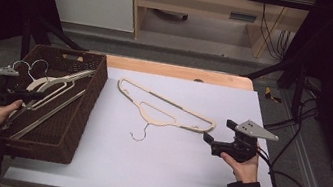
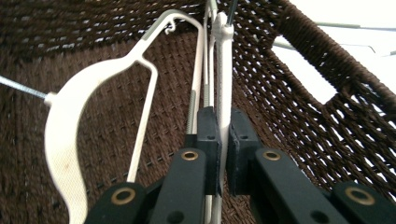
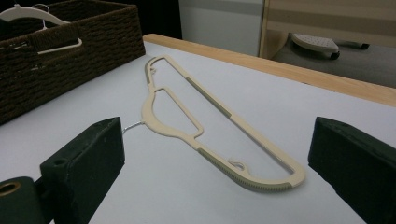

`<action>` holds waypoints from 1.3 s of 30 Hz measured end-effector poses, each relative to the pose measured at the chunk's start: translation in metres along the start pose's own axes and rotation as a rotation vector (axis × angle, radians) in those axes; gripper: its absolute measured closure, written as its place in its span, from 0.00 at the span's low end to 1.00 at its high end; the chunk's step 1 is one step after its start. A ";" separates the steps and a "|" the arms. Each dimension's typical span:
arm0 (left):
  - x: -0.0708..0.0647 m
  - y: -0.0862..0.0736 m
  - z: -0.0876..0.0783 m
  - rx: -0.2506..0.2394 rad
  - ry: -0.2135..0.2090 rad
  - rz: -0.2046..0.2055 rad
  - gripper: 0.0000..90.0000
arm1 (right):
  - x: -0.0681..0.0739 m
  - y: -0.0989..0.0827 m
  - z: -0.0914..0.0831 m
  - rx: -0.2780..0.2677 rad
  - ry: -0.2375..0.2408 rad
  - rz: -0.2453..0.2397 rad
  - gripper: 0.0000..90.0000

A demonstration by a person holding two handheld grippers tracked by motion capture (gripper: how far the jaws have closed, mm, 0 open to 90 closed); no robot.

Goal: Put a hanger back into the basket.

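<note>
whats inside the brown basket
Cream hangers lie in the woven basket, and the left gripper is shut on one. The hangers cover part of the basket floor, so anything under them cannot be seen.

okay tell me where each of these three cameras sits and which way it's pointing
High view: above the person's side, looking forward and down on the table; forearms and both hands show.
Left gripper view: on the left gripper, looking into the basket; its jaws clamp a hanger bar.
Right gripper view: on the right gripper, low over the table, facing the flat hanger; its jaws stand wide.
Shared: high and right gripper views both show that hanger and the basket.
</note>
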State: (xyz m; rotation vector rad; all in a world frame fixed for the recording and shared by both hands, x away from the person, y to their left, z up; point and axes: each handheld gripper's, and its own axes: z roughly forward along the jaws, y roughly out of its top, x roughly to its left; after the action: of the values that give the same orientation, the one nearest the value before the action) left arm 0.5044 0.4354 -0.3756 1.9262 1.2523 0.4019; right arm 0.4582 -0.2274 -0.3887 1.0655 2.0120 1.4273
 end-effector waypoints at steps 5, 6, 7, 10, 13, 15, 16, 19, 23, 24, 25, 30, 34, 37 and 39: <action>0.003 -0.002 0.003 0.042 0.053 -0.018 0.93 | 0.001 0.000 0.001 0.001 -0.003 0.005 0.05; 0.004 -0.002 0.003 0.037 0.071 -0.016 0.93 | 0.001 0.000 0.001 0.001 -0.003 0.005 0.05; 0.005 -0.002 0.003 0.041 0.079 -0.026 0.92 | 0.001 0.000 0.001 0.001 -0.003 0.005 0.05; 0.006 -0.002 0.005 0.057 0.129 -0.046 0.91 | 0.001 0.000 0.001 0.000 -0.002 0.007 0.05; 0.008 -0.005 0.007 0.089 0.196 -0.055 0.84 | 0.001 0.000 0.001 0.001 -0.002 0.005 0.05; 0.011 -0.006 0.008 0.100 0.216 -0.069 0.79 | 0.001 -0.001 0.002 0.002 -0.001 0.004 0.05; 0.012 -0.007 0.008 0.106 0.229 -0.070 0.76 | 0.002 -0.001 0.002 0.003 0.000 0.004 0.05; 0.015 -0.008 0.011 0.151 0.269 -0.070 0.65 | 0.002 -0.001 0.003 0.005 0.002 0.006 0.05; 0.016 -0.010 0.016 0.194 0.291 -0.086 0.55 | 0.002 -0.001 0.003 0.005 0.003 0.003 0.05; 0.016 -0.010 0.016 0.195 0.296 -0.088 0.54 | 0.002 -0.001 0.003 0.006 0.002 0.003 0.05; 0.016 -0.010 0.016 0.195 0.296 -0.088 0.52 | 0.002 -0.001 0.003 0.005 0.002 0.003 0.05; 0.016 -0.009 0.013 0.164 0.312 -0.096 0.44 | 0.002 -0.001 0.002 0.004 0.004 0.004 0.05; 0.013 -0.006 0.008 0.110 0.318 -0.111 0.36 | 0.002 0.000 0.001 -0.003 0.006 0.007 0.05; 0.005 -0.001 0.002 0.058 0.325 -0.080 0.29 | 0.001 0.000 0.000 -0.006 0.003 0.004 0.05; -0.003 0.003 -0.003 0.016 0.323 -0.062 0.25 | 0.001 0.000 0.000 -0.008 0.002 0.001 0.05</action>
State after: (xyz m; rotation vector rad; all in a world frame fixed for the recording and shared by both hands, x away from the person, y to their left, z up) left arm 0.5034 0.4335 -0.3707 1.8814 1.5202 0.6930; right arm 0.4576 -0.2270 -0.3883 1.0630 2.0061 1.4362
